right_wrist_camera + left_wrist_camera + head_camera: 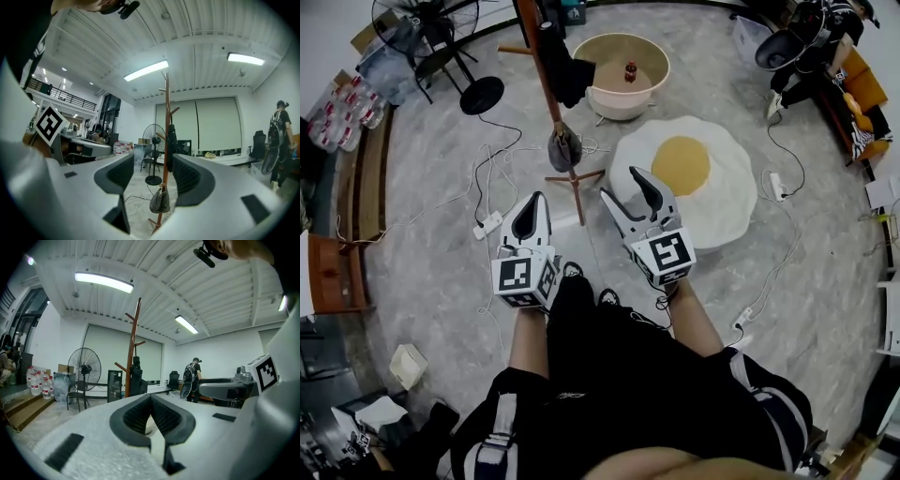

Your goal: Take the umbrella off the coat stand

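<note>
The brown wooden coat stand (555, 103) rises at the top middle of the head view. A folded black umbrella (570, 73) hangs from one of its pegs, and a grey bag (564, 148) hangs lower on the pole. Both grippers are held level, side by side, short of the stand. My left gripper (534, 199) is shut with nothing in it; in its own view the pads (140, 416) meet, with the stand (132, 352) and umbrella (137, 379) beyond. My right gripper (622, 185) is open and empty; its view frames the stand (166, 140), umbrella (172, 145) and bag (160, 199) between the jaws, still far off.
A standing fan (441, 28) is left of the stand, and a round tub (649, 86) holding a small bottle is right of it. An egg-shaped rug (727, 202) lies on the floor to the right. Cables and a power strip (487, 225) trail near the stand's base. A person (806, 37) is at the far right.
</note>
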`<action>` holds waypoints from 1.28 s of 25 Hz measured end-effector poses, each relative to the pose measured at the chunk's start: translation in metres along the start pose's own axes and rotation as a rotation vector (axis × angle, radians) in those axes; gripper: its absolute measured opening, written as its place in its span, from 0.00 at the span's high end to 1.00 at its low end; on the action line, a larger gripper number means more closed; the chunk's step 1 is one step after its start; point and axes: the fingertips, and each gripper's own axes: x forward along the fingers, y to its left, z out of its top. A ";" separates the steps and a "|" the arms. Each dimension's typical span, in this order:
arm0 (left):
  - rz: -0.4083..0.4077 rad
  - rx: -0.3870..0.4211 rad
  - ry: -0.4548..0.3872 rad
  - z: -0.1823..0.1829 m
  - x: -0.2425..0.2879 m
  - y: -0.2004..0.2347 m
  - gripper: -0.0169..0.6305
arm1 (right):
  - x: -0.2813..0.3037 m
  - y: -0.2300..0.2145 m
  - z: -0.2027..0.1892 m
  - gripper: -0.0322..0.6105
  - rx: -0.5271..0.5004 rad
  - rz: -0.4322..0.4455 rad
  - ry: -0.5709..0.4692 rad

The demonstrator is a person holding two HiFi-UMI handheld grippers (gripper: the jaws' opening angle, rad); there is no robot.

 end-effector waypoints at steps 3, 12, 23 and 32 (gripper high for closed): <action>-0.009 0.004 0.006 0.000 0.023 0.010 0.98 | 0.021 -0.012 -0.003 0.54 0.006 -0.004 0.001; -0.019 0.063 -0.007 0.017 0.113 0.076 0.98 | 0.124 -0.046 -0.003 0.53 -0.012 -0.006 0.014; -0.090 0.009 0.035 0.018 0.213 0.148 0.98 | 0.231 -0.077 0.008 0.52 -0.078 -0.028 0.036; -0.126 -0.011 0.070 0.008 0.262 0.170 0.98 | 0.274 -0.097 0.004 0.51 -0.075 -0.034 0.076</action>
